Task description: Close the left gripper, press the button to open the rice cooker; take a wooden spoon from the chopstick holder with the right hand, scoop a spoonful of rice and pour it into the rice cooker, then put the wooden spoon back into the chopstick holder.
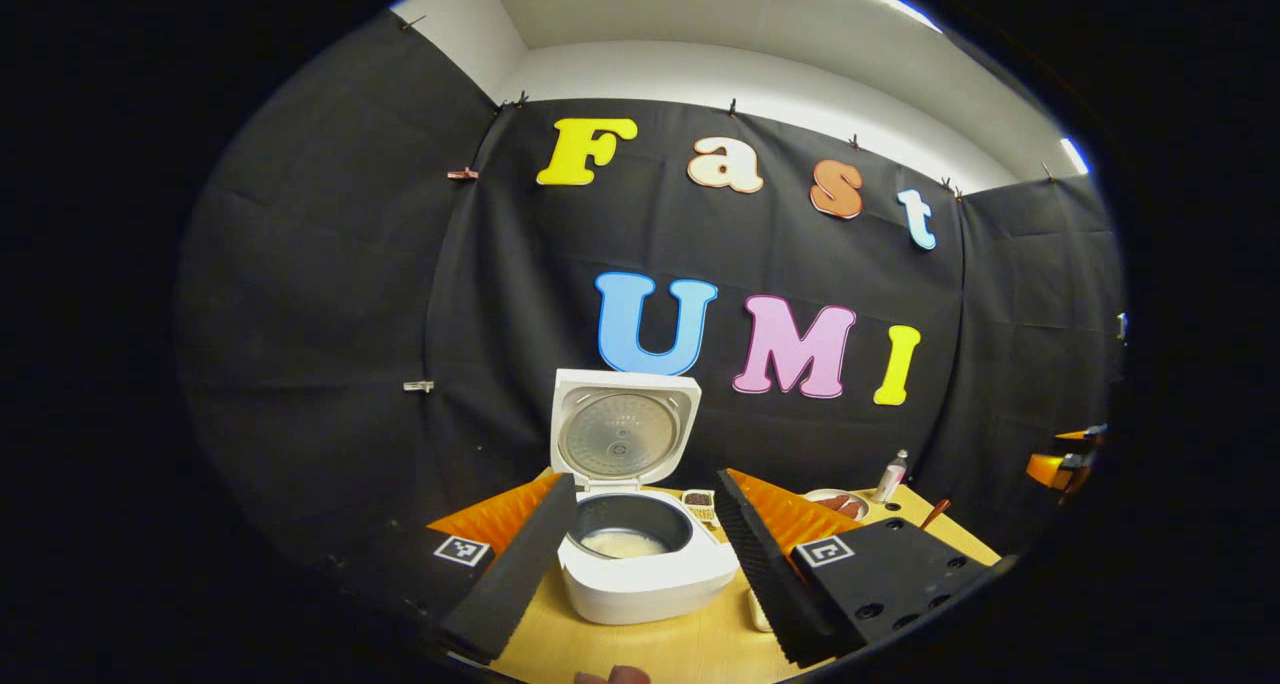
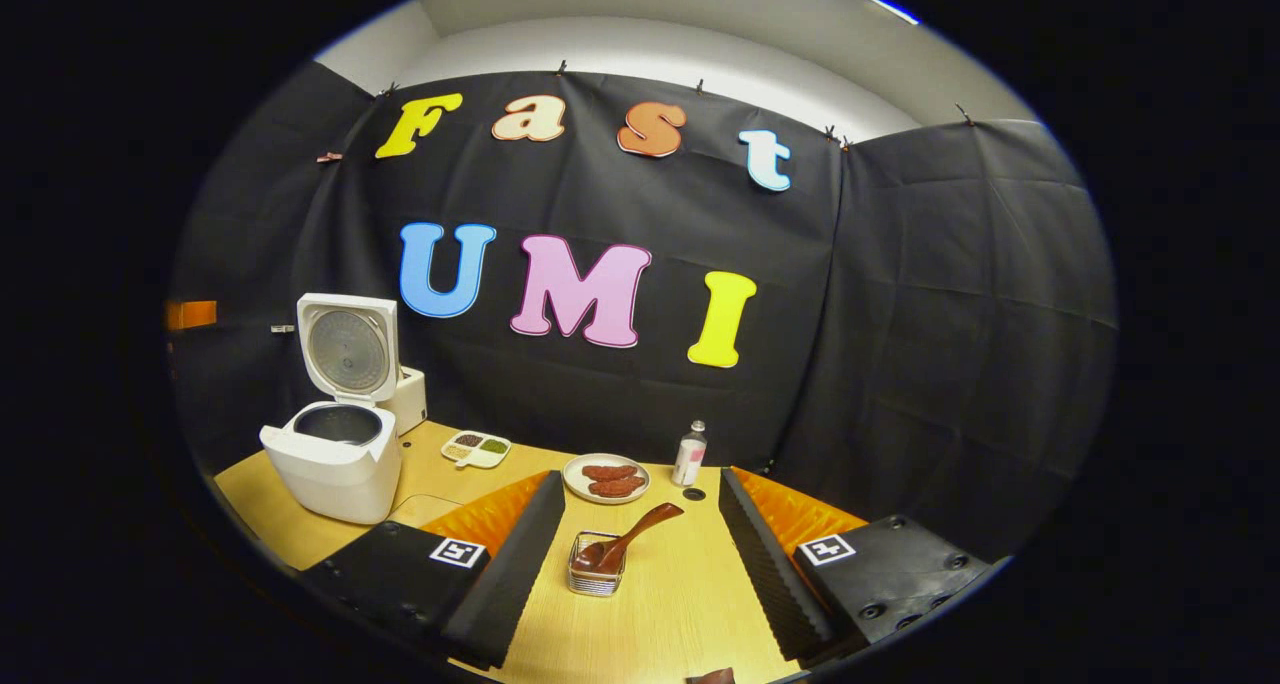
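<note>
Wooden spoon [image 2: 628, 538] in chopstick holder [image 2: 596, 575], right of rice cooker [image 2: 335, 459].

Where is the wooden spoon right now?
In the right gripper view, the wooden spoon leans in the chopstick holder on the table, straight ahead between the open fingers, just in front of the plate.

Open table [image 2: 660, 604] lies before the wooden spoon [image 2: 640, 529] leaning in its chopstick holder [image 2: 597, 567]; a plate [image 2: 606, 478] and bottle [image 2: 689, 454] stand behind, the open-lidded rice cooker [image 2: 335, 454] well apart.
</note>
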`<action>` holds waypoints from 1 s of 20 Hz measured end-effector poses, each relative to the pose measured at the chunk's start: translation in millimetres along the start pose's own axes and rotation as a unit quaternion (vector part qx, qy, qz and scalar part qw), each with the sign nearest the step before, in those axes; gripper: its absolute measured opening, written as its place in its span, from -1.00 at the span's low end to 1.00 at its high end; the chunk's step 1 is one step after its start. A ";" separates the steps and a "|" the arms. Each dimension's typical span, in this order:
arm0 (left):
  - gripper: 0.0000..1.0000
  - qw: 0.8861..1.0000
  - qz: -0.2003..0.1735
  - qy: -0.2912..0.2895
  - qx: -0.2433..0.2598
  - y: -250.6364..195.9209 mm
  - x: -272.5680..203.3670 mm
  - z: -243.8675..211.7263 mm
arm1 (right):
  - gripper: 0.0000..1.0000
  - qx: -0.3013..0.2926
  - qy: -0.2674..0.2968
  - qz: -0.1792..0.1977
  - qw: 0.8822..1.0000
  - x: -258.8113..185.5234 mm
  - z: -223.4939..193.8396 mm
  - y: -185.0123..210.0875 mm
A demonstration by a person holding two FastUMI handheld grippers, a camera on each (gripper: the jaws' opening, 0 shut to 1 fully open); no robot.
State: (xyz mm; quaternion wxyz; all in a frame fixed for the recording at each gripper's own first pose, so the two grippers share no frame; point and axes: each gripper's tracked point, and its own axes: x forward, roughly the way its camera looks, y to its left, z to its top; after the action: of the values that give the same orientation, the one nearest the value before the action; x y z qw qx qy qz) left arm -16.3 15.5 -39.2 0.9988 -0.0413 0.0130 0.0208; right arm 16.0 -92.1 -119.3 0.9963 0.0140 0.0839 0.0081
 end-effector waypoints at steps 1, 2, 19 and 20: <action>0.91 1.000 0.009 0.001 0.002 1.0 -3.1 -2.0 | 0.95 0.000 0.002 0.004 1.000 6.3 -5.6 -2.1; 0.91 1.000 0.020 0.004 0.006 3.5 -5.9 -3.3 | 0.95 0.003 0.004 0.009 1.000 12.8 -10.6 -2.6; 0.91 0.994 0.098 0.045 -0.002 4.4 -32.3 -29.8 | 0.96 0.064 0.089 0.050 0.993 118.1 -130.2 -4.6; 0.91 0.994 0.102 0.048 -0.004 4.0 -34.3 -32.7 | 0.96 0.072 0.094 0.053 0.992 121.7 -137.4 -1.0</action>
State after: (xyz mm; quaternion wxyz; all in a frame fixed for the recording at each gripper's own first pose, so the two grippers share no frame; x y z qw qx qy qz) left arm -51.5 15.3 -71.1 0.9896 -0.0451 0.0648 0.1203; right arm 113.0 -87.2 -275.0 0.9786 0.0889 0.1769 0.0559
